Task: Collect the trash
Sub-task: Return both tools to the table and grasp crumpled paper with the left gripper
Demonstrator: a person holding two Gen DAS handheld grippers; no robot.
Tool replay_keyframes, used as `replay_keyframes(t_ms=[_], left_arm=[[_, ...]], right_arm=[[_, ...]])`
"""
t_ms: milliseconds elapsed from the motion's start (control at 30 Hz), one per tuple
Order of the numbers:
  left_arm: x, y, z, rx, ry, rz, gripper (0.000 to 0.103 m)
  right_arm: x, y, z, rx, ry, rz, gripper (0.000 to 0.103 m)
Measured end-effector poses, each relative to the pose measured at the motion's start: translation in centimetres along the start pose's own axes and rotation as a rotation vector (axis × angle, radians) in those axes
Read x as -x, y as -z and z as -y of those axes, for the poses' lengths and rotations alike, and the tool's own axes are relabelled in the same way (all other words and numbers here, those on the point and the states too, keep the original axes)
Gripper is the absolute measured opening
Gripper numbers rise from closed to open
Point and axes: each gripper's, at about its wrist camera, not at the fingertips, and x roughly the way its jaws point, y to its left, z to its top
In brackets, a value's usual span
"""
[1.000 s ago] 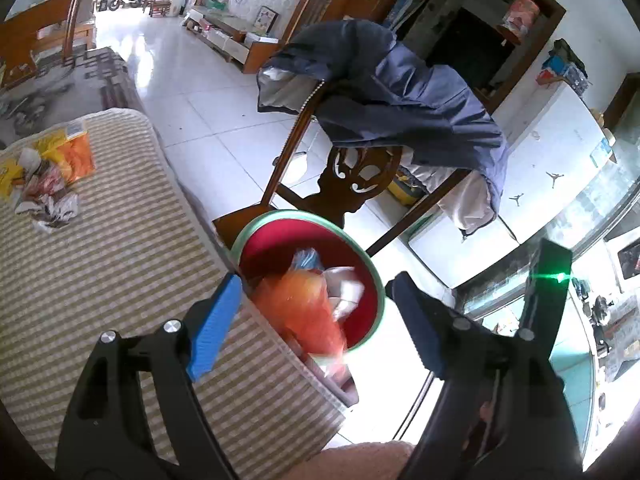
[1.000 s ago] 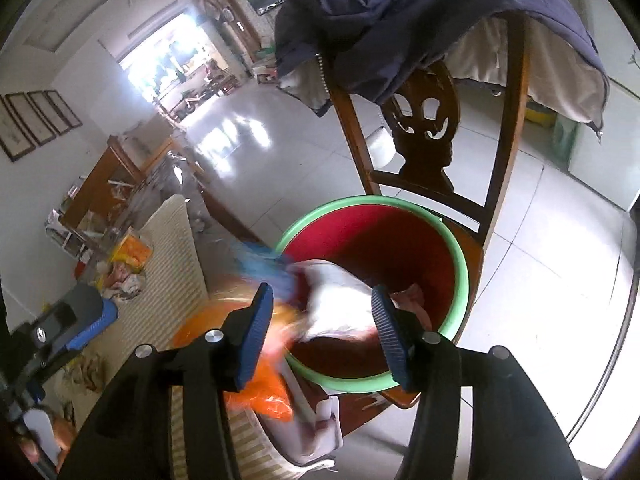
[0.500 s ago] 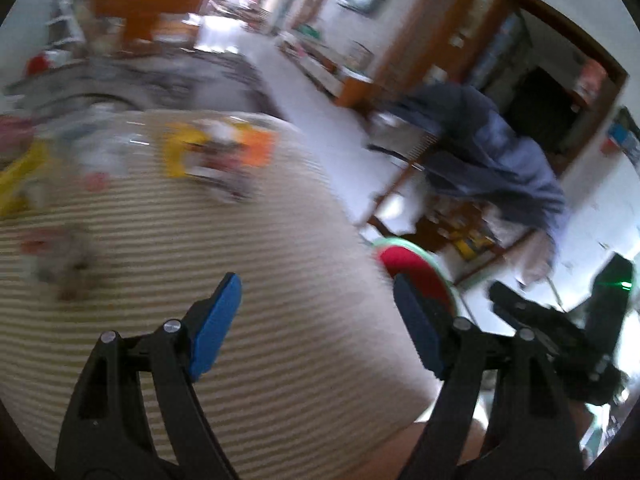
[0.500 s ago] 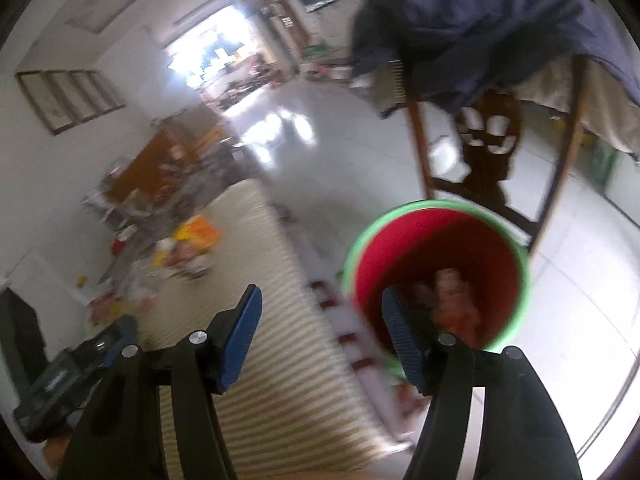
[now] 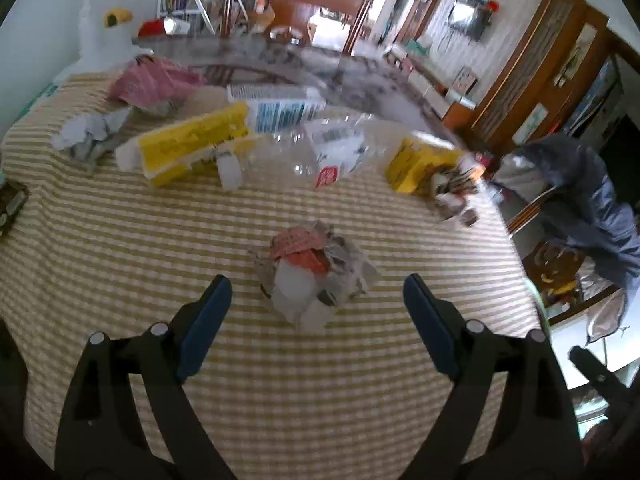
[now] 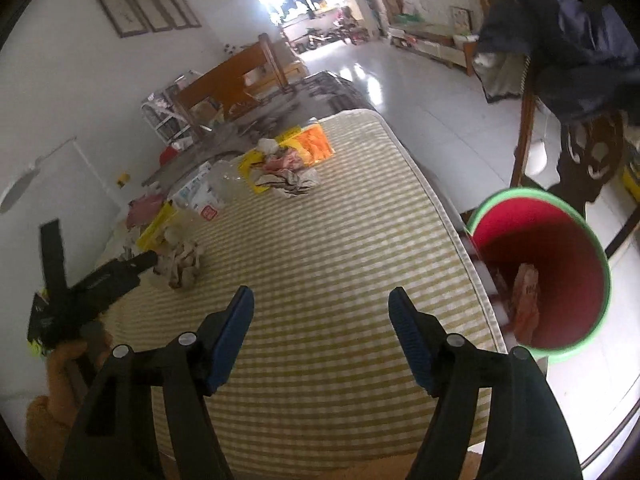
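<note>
A crumpled wad of paper and wrappers (image 5: pixel 316 276) lies on the striped tablecloth (image 5: pixel 120 248), just beyond my left gripper (image 5: pixel 316 300). Its jaws are opening, wide apart, nothing between the pads. Farther back lie a yellow packet (image 5: pixel 188 146), a clear plastic bottle (image 5: pixel 320 148), a grey crumpled paper (image 5: pixel 90 136), a pink wrapper (image 5: pixel 152 82) and a yellow-orange wrapper pile (image 5: pixel 436 176). My right gripper (image 6: pixel 320 300) is also opening, empty, over the cloth. The red bin with a green rim (image 6: pixel 540 272) stands to its right beside the table, holding wrappers (image 6: pixel 524 300).
A wooden chair (image 6: pixel 588 168) draped with a dark jacket (image 6: pixel 568 60) stands behind the bin. A hand holding the left gripper (image 6: pixel 80 292) shows at the left of the right wrist view. A dark object (image 5: pixel 10 208) lies at the cloth's left edge. White tiled floor lies beyond.
Both grippers swung away from the bin to over the table. The trash they carried now lies in the bin. Both jaws have widened. The left one now faces the crumpled wad.
</note>
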Motion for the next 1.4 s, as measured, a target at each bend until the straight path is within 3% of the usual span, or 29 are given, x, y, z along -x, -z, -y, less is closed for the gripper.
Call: replay_keyframes(t_ms=[167, 233, 367, 633, 833, 967, 1033, 1133, 1400], left_arm=[[-2.6, -0.5, -0.5, 0.017, 0.037, -0.049, 0.081], [-3.2, -0.6, -0.4, -0.018, 0.022, -0.052, 0.053], [-2.9, -0.3, -0.2, -0.041, 0.018, -0.042, 0.043], [3.0, 3.1, -1.3, 0.084, 0.126, 0.009, 0.042], [5.5, 6.5, -2.0, 0.122, 0.152, 0.021, 0.043], [6.0, 5.9, -2.8, 0.121, 0.128, 0.063, 0.043], [5.6, 5.9, -3.2, 0.134, 0.129, 0.054, 0.043], [5.0, 5.8, -3.9, 0.169, 0.150, 0.030, 0.044], [4.6, 5.5, -4.0, 0.170, 0.153, 0.013, 0.045]], right_arm=[[-0.5, 0.1, -0.6, 0.033, 0.017, -0.024, 0.068], [-0.6, 0.2, -0.7, 0.038, 0.022, -0.033, 0.068], [-0.8, 0.2, -0.7, 0.031, 0.022, -0.040, 0.068], [-1.4, 0.2, -0.6, 0.025, 0.030, -0.074, 0.068], [-3.0, -0.5, -0.9, 0.035, 0.018, -0.144, 0.068], [-5.2, -2.9, -1.8, 0.083, 0.086, -0.134, 0.068], [-6.7, -4.2, -2.5, 0.087, 0.088, -0.134, 0.069], [-9.9, -7.0, -3.6, 0.063, 0.073, -0.134, 0.079], [-17.7, -12.7, -6.7, 0.044, 0.164, -0.155, 0.079]])
